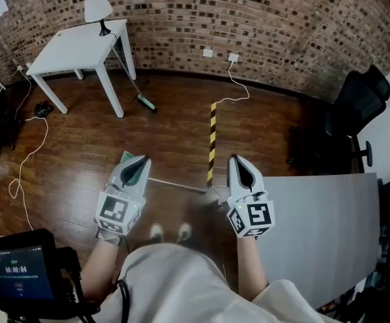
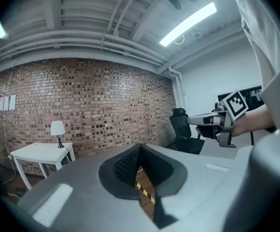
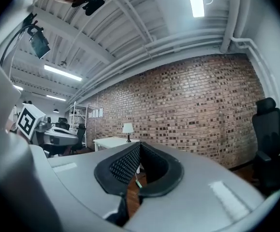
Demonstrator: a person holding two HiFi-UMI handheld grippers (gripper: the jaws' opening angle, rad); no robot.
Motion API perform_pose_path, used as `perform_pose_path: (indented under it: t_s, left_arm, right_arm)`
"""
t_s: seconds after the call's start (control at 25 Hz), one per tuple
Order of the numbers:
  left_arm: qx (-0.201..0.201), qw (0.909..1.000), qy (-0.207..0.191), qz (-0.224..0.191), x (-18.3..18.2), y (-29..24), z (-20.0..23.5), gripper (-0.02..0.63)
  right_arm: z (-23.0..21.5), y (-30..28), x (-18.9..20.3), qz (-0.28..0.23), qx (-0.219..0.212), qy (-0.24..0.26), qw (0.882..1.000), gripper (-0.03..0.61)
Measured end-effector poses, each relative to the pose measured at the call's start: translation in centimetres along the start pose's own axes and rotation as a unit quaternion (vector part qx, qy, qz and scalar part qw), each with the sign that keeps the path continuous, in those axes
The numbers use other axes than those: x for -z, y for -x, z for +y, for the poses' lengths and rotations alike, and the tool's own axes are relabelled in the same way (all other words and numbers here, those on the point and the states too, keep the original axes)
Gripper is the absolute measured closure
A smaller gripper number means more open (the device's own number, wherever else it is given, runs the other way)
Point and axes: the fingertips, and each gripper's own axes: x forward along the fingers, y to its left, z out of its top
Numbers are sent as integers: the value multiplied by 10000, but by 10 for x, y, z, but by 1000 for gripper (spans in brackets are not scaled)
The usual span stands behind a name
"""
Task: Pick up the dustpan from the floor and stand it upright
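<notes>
Left hand-held gripper (image 1: 139, 163) and right hand-held gripper (image 1: 238, 165): jaws closed, nothing between. Dustpan (image 1: 126, 158) lies flat on floor (image 1: 174, 130), pan end partly hidden beneath left one.

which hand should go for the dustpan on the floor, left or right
Left, likely. In the head view the left gripper lines up right over the green dustpan, while the right gripper is off beyond the far tip of its long handle. Both are shut and empty.

white table (image 1: 73, 49) with a lamp (image 1: 98, 8) stands near a brick wall (image 1: 262, 19).
</notes>
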Motion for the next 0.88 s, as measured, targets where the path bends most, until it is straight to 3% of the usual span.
perform_pose_path:
  t_s: [0.68,0.8,0.88]
  left_arm:
    - [249,9996,95,74,29,5,36,614]
    - [430,9988,125,216,46,-2,46,614]
    - [588,9977,139,296,60,-16,48,614]
  right_arm:
    - [13,-2,23,178,563,35,9982,566]
    - [13,-3,40,392,702,-12,9968,563]
    - [8,-5,64,628,759,-90,9951,526]
